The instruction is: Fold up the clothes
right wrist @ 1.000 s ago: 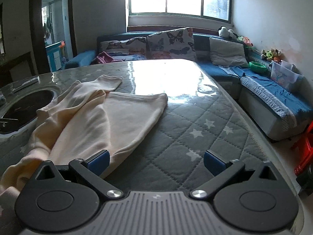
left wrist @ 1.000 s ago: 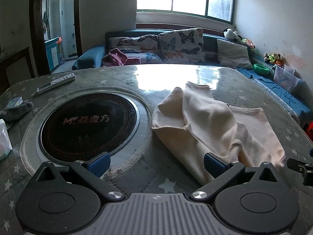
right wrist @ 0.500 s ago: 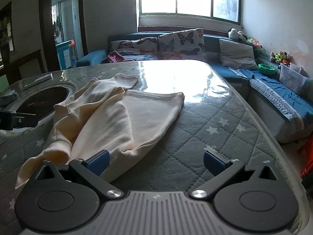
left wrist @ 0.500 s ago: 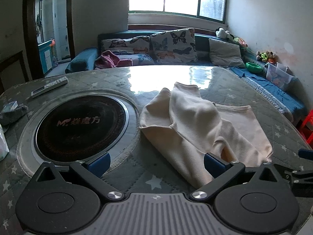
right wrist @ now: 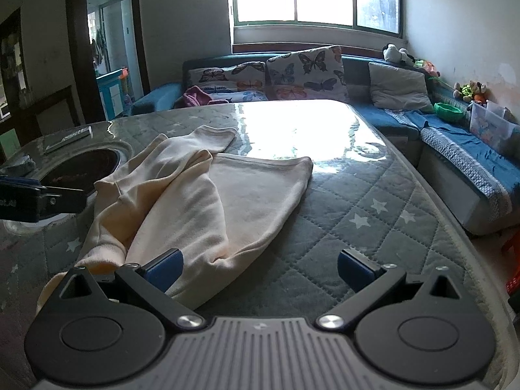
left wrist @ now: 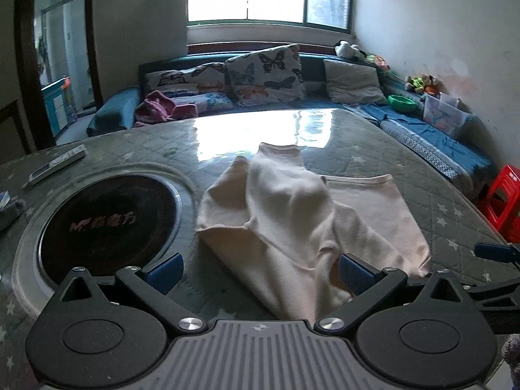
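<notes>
- Your one garment, a cream long-sleeved top (left wrist: 292, 214), lies crumpled on the quilted, star-printed bench (right wrist: 373, 227), just right of the round black hotplate (left wrist: 107, 224) set into the bench top.
- The cloth is plain and soft-looking, without print; one sleeve lies across the body and ends in a cuff pointing toward the window, and the straight hem lies flat on the far right side.
- The near end is bunched into thick folds and reaches almost to your tongs in both views.
- Your left tongs (left wrist: 260, 269) stand wide apart and hold nothing; the right blue pad (left wrist: 352, 274) sits at the bunched near edge of the top, and whether it touches the cloth cannot be told.
- Your right tongs (right wrist: 258, 269) are also spread wide and empty; the left blue pad (right wrist: 164, 268) is in front of the near folds.
- Counted: one top, one hotplate, one remote control (left wrist: 58, 164) on the far left of the bench.
- On the blue sofa (right wrist: 455, 136) behind: three butterfly cushions, one grey cushion (right wrist: 398, 87), one pink garment (left wrist: 162, 109), one green bowl (right wrist: 450, 110).
- One red stool (left wrist: 502, 201) stands beside the bench.
</notes>
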Available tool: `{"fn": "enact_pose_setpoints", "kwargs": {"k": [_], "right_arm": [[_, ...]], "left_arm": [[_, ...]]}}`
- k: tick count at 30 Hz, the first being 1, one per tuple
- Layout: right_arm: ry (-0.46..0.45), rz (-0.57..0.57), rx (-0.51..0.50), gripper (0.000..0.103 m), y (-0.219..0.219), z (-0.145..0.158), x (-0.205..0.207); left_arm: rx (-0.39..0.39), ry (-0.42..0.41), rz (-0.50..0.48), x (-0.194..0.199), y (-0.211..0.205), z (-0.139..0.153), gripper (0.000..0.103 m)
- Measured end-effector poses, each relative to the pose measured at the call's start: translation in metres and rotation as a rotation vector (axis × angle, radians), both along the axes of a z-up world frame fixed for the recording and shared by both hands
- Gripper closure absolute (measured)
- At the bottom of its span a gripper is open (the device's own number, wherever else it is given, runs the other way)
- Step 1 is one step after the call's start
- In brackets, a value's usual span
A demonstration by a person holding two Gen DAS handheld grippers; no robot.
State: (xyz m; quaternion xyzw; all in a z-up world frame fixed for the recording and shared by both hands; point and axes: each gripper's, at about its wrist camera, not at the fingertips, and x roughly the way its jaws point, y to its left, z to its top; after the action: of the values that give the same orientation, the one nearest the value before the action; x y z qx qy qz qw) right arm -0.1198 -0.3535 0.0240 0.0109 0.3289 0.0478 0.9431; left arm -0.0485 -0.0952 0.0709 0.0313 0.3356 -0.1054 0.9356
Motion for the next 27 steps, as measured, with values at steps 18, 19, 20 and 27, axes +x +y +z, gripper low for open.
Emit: {"fn": "enact_pose_setpoints", "kwargs": {"k": [18,19,20,27], "right_arm": [[0.037,0.009,0.035,0.003,-0.005,-0.006,0.019],[0.038,0.01,0.035,0.004,-0.004,-0.006,0.02],[0.04,0.012,0.037,0.004,-0.004,-0.007,0.021],[0.039,0.03,0.035,0.005,0.0,-0.005,0.025]], "left_arm": [[-0.009,0.102,-0.163,0.046,-0.027,-0.023,0.074],[-0.017,0.108,-0.172,0.047,-0.026,-0.024,0.08],[-0.03,0.112,-0.175,0.047,-0.023,-0.024,0.089],[-0.074,0.075,-0.131,0.036,0.004,-0.014,0.095]]}}
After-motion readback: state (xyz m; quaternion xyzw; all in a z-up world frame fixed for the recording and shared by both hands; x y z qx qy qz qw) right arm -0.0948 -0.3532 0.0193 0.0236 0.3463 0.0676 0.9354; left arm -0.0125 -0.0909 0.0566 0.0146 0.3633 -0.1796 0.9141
